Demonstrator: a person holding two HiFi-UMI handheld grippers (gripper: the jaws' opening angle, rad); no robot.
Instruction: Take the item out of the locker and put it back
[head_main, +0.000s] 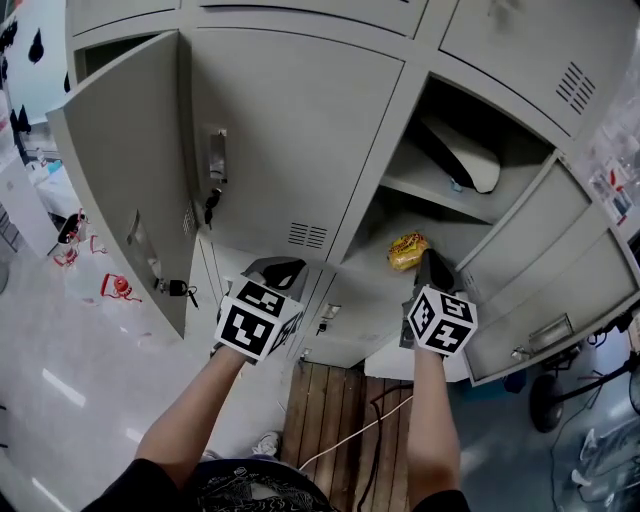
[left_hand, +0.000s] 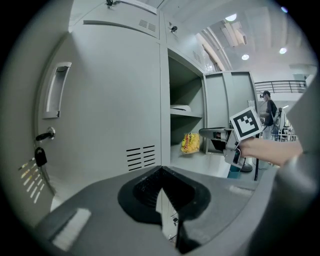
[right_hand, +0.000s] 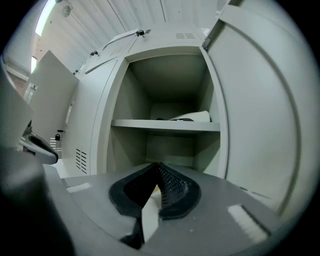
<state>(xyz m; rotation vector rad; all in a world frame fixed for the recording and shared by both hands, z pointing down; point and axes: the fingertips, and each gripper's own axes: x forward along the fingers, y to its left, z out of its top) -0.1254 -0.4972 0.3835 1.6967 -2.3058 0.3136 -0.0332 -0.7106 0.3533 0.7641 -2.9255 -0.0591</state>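
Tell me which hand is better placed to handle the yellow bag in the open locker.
Right. The right tool sits at the yellow bag, jaws shut. The left tool faces the closed door to the side, farther from the bag.

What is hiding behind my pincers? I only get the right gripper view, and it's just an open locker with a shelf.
Observer: A yellow snack bag, in the lower part of the locker. The right gripper has its shut jaws at the bag's top corner and looks pinched on it.
Operator: Where's my other pincer?
Observer: The left gripper hangs outside, in front of the closed door next along. It is shut and empty.
Operator: What's under me?
Observer: A wooden pallet with a white cable lying across it.
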